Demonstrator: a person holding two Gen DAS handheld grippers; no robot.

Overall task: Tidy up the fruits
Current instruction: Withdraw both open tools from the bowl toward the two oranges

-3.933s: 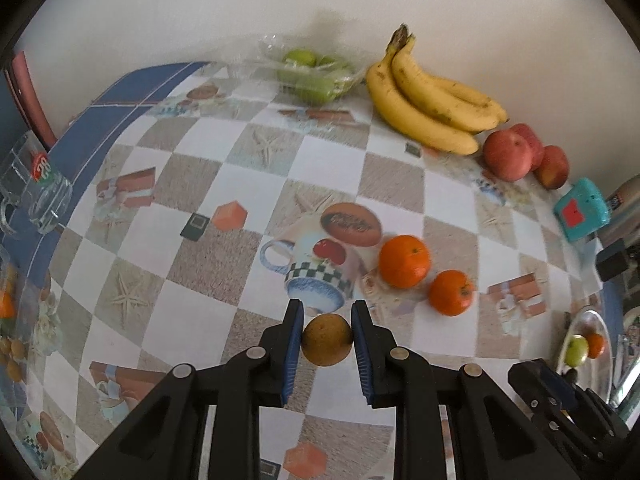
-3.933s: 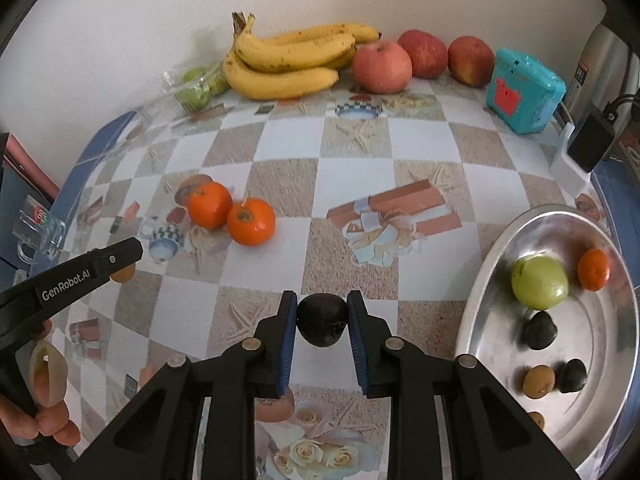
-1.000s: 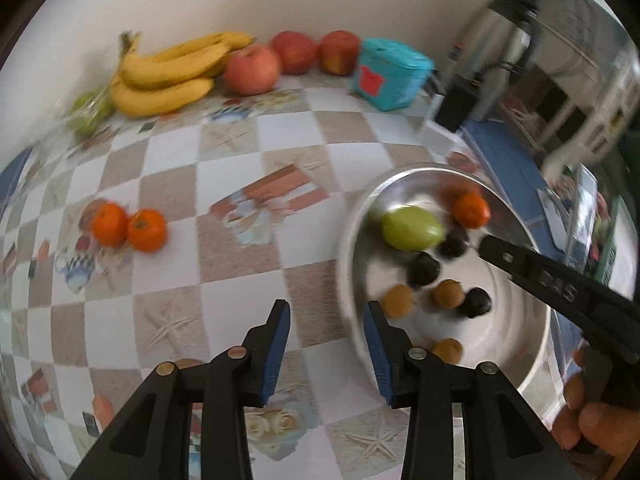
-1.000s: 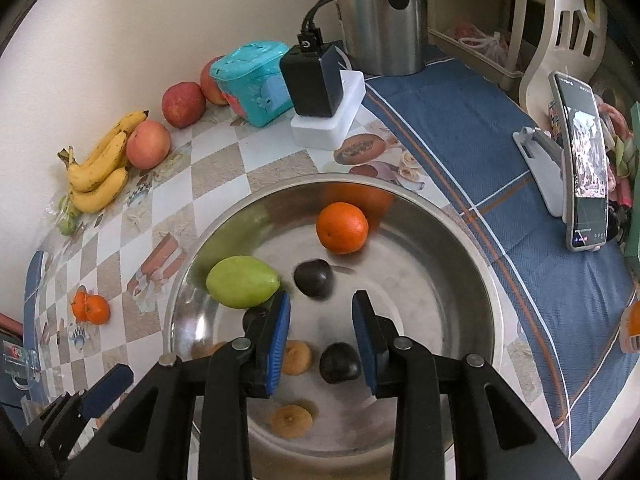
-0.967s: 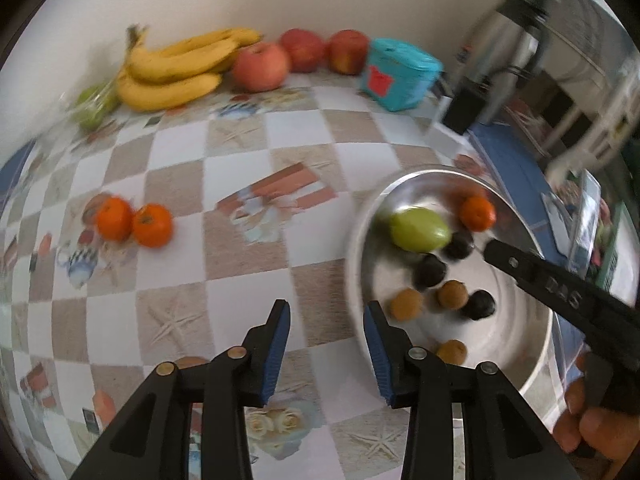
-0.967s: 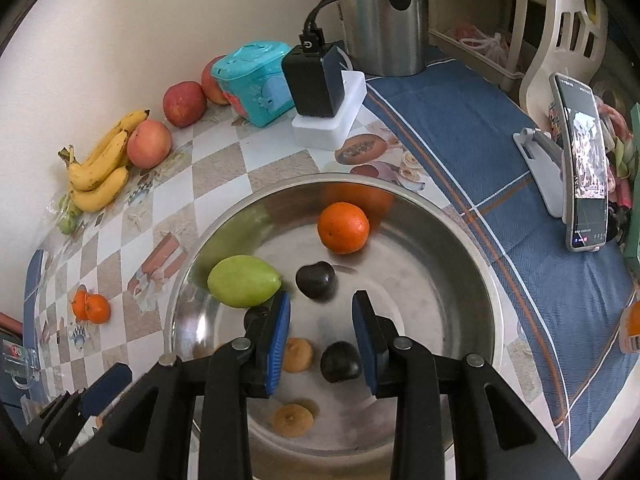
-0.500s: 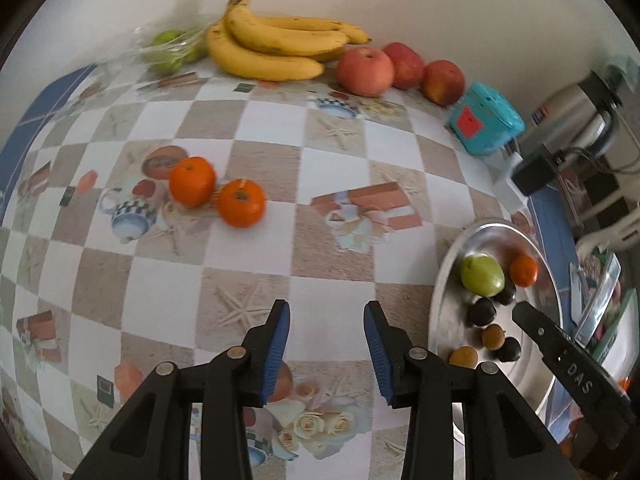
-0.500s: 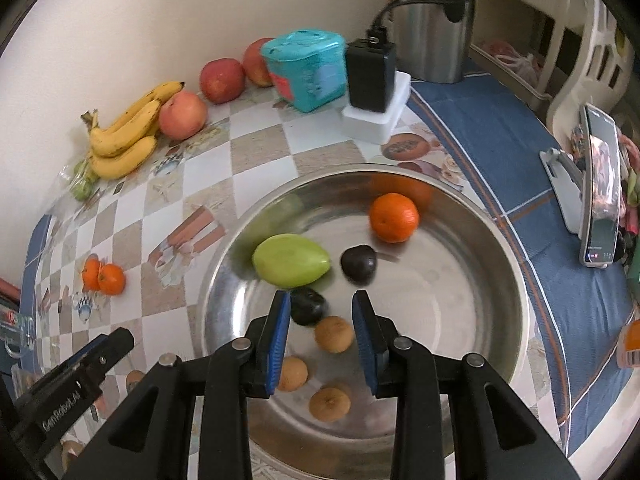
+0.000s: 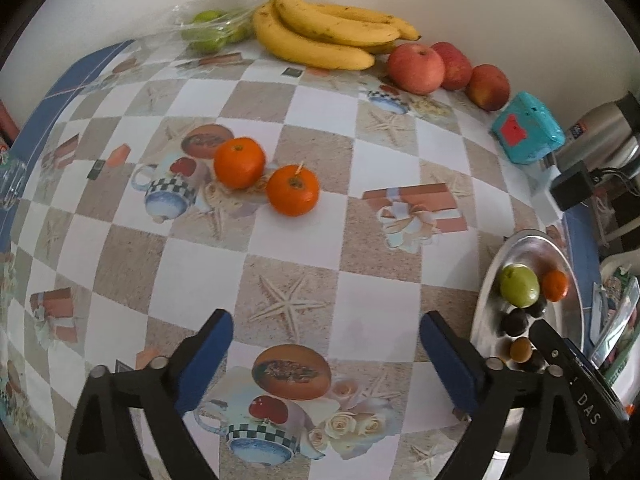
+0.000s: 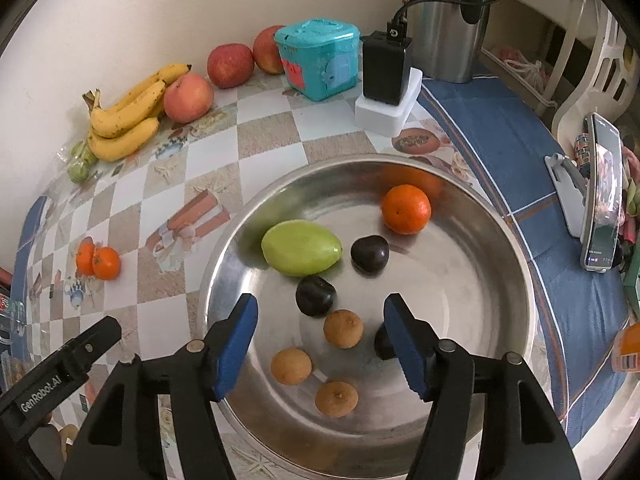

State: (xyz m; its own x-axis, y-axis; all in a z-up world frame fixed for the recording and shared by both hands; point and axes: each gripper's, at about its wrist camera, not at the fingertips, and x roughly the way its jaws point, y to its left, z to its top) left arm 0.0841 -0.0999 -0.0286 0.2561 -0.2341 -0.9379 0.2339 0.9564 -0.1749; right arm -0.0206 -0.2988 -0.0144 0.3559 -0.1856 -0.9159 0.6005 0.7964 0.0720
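— Fruits are mostly gathered now: the steel bowl point(image 10: 224, 276) holds a green mango point(image 10: 301, 253), one orange point(image 10: 405, 209), dark plums and three small brown fruits. What changed?

— Both grippers let go. A few seconds back each pinched a small fruit over the bench point(image 9: 376, 160); now the left gripper point(image 9: 324, 340) has swung away from the bowl and its jaws have just been opening, spread wide with nothing between them but tablecloth. The right gripper point(image 10: 320, 312) hangs over the bowl, jaws also just opening, part spread and empty; a brown fruit point(image 10: 343, 329) lies below the gap, untouched.

— So that delivery is done?

— I'd judge so. Two oranges point(image 9: 293, 189) sit loose mid-bench, straight ahead of the left gripper, likely the next pick.

— And the rest?

— Bananas point(image 9: 320, 32) and apples point(image 9: 416, 69) lie along the wall, well apart from the bowl.
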